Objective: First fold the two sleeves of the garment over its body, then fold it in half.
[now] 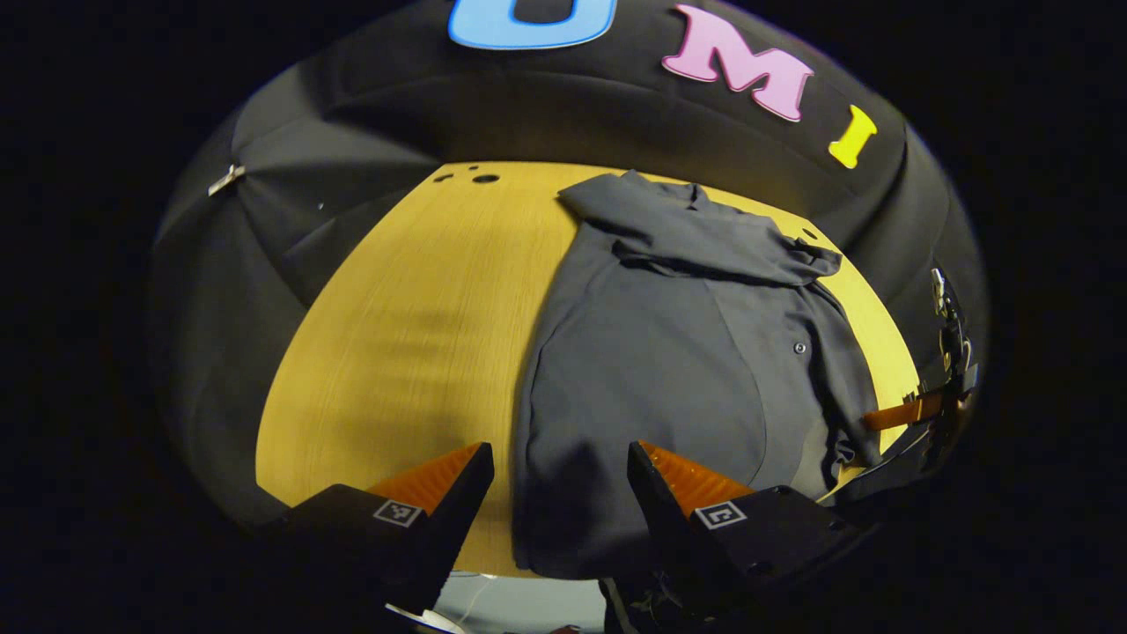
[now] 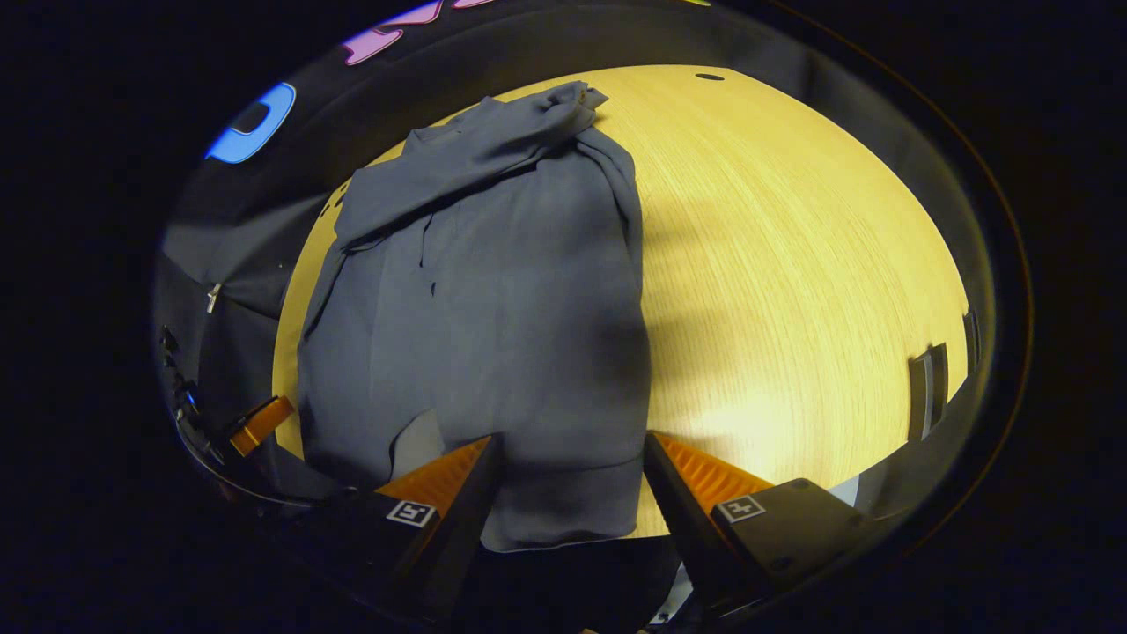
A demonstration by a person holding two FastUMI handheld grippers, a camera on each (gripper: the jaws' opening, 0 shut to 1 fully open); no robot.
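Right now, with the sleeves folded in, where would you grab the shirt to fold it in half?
Probably the near hem: the shirt lies flat, its bottom edge facing both open tools. Each tool could pinch a hem corner from the near side and carry it towards the collar.

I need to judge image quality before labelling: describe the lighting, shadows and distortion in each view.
Left gripper view: fisheye bends the table edge into an arc; a soft shadow falls on the wood left of the garment, another on its near hem; sharp, no glare. Right gripper view: same bending; a bright patch on the wood near the right gripper, a shadow across the garment's lower half.
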